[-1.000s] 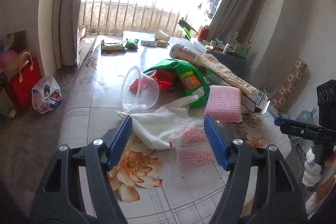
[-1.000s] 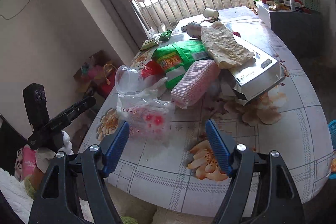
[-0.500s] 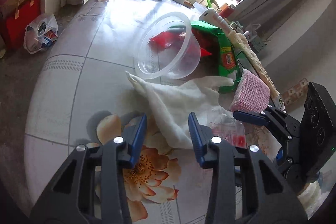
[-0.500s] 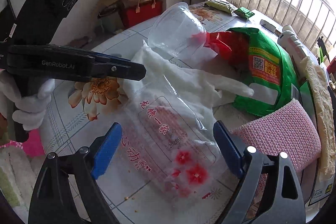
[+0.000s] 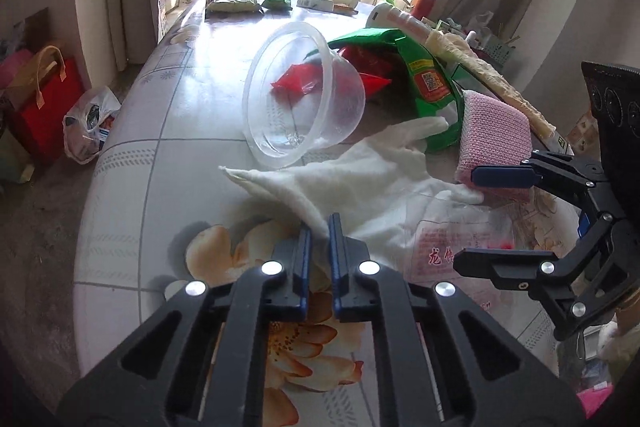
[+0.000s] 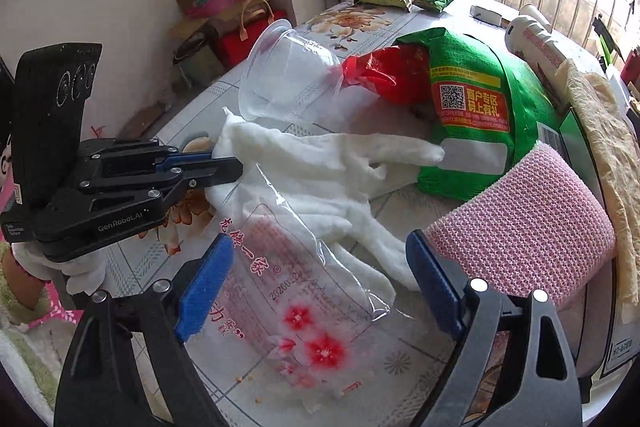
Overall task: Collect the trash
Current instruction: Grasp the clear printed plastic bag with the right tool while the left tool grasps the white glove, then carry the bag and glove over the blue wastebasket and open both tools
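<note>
the white glove (image 5: 360, 183) lies flat on the flowered table (image 5: 132, 163), between the clear plastic bowl (image 5: 304, 99) and the printed clear bag (image 6: 304, 291). the left gripper (image 5: 319, 227) has just come down and its jaws have just been closing, so now they pinch the glove's cuff edge and i think lifting can begin. the right gripper (image 6: 316, 279) stands wide open over the bag, holding nothing.
</note>
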A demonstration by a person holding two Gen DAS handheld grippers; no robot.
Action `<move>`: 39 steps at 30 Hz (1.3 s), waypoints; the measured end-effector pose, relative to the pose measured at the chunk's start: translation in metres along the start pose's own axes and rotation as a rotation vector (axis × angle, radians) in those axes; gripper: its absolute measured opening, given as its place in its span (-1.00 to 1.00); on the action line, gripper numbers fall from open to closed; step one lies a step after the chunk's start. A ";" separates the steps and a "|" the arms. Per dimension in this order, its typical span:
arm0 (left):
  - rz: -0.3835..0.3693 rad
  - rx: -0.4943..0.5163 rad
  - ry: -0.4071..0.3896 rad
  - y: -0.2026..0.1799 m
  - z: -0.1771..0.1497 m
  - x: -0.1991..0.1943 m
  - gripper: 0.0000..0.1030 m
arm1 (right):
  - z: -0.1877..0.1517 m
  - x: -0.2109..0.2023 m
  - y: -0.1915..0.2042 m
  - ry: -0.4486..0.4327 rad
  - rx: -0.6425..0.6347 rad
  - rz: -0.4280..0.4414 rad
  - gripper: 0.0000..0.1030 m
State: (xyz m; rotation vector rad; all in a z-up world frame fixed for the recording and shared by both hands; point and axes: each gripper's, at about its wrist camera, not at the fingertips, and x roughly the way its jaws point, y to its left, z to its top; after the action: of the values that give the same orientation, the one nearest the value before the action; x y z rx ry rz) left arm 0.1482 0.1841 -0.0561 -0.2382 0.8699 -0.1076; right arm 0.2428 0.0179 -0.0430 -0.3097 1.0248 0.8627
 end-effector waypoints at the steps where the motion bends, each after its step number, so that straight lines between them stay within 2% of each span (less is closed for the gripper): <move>1: 0.000 -0.001 -0.002 0.000 0.000 0.000 -0.88 | -0.001 0.004 0.002 0.015 -0.011 -0.004 0.59; 4: -0.001 -0.008 -0.008 0.001 -0.001 0.000 -0.88 | -0.005 0.013 0.011 0.056 -0.055 -0.061 0.39; 10: 0.013 0.012 -0.026 -0.001 -0.003 -0.001 -0.90 | -0.015 0.008 0.024 0.057 -0.093 -0.143 -0.04; 12: 0.013 0.010 -0.030 -0.002 -0.003 -0.002 -0.90 | -0.018 0.005 0.025 0.054 -0.089 -0.170 -0.30; 13: 0.012 0.008 -0.033 -0.002 -0.003 -0.003 -0.91 | -0.019 0.004 0.026 0.050 -0.087 -0.177 -0.36; 15: 0.008 0.003 -0.042 0.000 -0.005 -0.006 -0.91 | -0.022 0.000 0.026 0.043 -0.079 -0.197 -0.64; 17: -0.002 -0.003 -0.050 0.001 -0.005 -0.009 -0.91 | -0.025 -0.005 0.026 0.030 -0.062 -0.209 -0.72; 28: -0.021 0.014 -0.107 -0.007 -0.011 -0.043 -0.92 | -0.045 -0.055 0.013 -0.084 0.104 -0.252 -0.80; 36: -0.051 0.041 -0.229 -0.025 -0.004 -0.084 -0.92 | -0.062 -0.097 0.001 -0.213 0.253 -0.253 -0.81; 39: -0.052 0.075 -0.299 -0.038 0.001 -0.107 -0.93 | -0.068 -0.114 -0.004 -0.262 0.293 -0.267 -0.81</move>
State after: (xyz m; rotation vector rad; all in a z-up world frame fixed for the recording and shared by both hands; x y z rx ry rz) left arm 0.0803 0.1679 0.0332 -0.2009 0.5612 -0.1484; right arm 0.1765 -0.0800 0.0177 -0.0784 0.8284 0.4878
